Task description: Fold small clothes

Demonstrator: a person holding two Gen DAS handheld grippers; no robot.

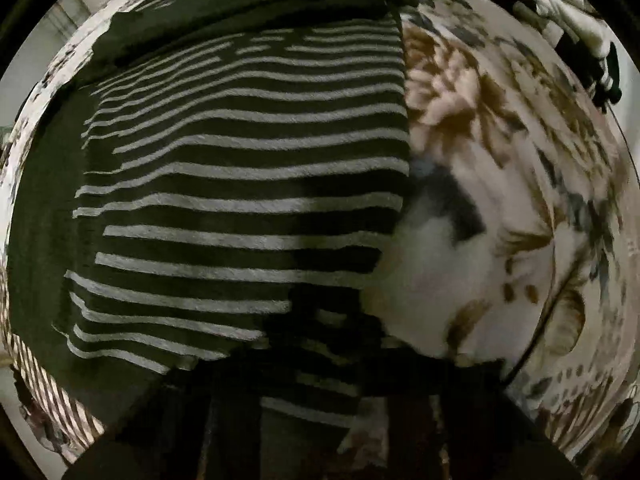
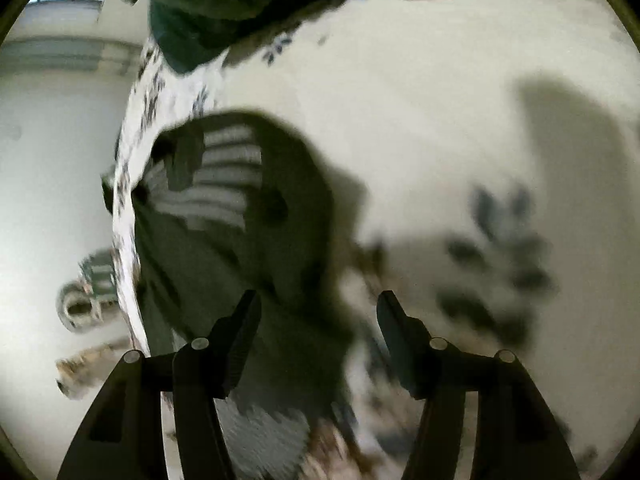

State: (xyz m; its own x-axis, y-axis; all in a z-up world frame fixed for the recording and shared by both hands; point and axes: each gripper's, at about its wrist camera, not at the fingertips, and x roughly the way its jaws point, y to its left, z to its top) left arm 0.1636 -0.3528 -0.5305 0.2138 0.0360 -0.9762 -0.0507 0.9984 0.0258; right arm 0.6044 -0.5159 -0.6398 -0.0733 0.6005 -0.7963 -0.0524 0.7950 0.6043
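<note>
1. My right tongs [image 2: 318, 308] stand wide open, the two dark fingers [image 2: 236, 344] well apart with nothing between them.
2. Just beyond them lies the dark green garment [image 2: 240, 232] with its pale stripes, spread on the flowered sheet [image 2: 420, 100]; the picture is blurred.
3. Another dark green piece of cloth [image 2: 200, 8] sits at the far left of that view.
4. From my left tongs the striped garment fills the left and middle of the view, lying flat on the sheet, which shows to the right with brown and grey flowers.
5. The near edge of that view is so dark that I cannot tell how my left tongs stand or whether they hold anything.
</note>
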